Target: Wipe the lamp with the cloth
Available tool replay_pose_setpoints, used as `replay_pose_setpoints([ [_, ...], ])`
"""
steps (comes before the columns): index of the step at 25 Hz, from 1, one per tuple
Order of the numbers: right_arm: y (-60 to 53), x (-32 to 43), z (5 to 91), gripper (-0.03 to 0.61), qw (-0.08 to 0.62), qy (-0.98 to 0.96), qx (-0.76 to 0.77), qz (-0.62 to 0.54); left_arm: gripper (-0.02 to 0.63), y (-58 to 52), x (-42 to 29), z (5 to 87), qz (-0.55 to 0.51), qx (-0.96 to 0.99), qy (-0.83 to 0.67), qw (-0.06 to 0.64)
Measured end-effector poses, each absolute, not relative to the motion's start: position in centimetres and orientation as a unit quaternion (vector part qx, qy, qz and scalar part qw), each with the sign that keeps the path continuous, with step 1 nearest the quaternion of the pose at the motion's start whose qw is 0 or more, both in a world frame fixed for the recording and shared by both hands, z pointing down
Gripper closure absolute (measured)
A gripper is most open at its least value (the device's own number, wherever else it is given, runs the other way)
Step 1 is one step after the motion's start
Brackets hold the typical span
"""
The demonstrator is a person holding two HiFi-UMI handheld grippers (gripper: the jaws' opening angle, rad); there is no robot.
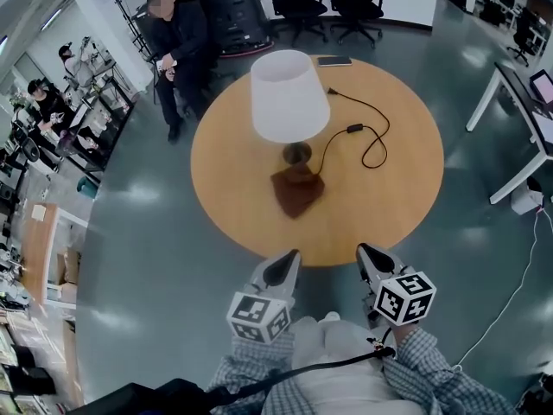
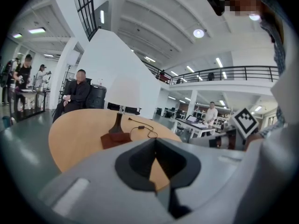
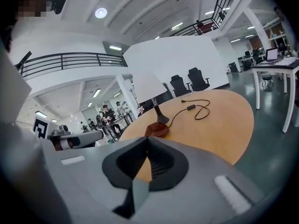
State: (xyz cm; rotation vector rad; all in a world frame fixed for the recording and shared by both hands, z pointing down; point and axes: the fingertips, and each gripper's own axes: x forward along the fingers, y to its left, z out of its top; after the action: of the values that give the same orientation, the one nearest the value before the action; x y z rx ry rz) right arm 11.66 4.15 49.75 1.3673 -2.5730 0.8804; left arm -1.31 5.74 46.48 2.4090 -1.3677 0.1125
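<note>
A white-shaded lamp with a dark base (image 1: 289,95) stands on the round wooden table (image 1: 389,197). The crumpled brown cloth (image 1: 297,192) touches the lamp's base on its near side. A black power cord (image 1: 354,129) loops to the lamp's right. The left gripper (image 1: 290,256) and right gripper (image 1: 364,251) are both clenched empty, well short of the lamp with nothing between.

A: Near side of the table (image 1: 393,210) lies bare; open approach from its edge.
B: Centre blocked: lamp (image 1: 290,93) with wide shade, cloth (image 1: 297,193) at its base, cable (image 1: 354,129) looping to the right. Left side free.
</note>
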Motion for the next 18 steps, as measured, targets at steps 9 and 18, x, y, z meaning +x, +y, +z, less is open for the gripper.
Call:
replay_pose_setpoints([
  [9,4.0,12.7,49.5,0.575,0.056,-0.845,0.443,0.293,0.611,5.6,-0.4,46.8,0.043,0.848,-0.49,0.199],
  [18,-3.2,8.2,50.2,0.575,0.056,-0.843,0.453,0.285,0.611,-2.2,-5.7,46.3,0.03,0.854,-0.485,0.187],
])
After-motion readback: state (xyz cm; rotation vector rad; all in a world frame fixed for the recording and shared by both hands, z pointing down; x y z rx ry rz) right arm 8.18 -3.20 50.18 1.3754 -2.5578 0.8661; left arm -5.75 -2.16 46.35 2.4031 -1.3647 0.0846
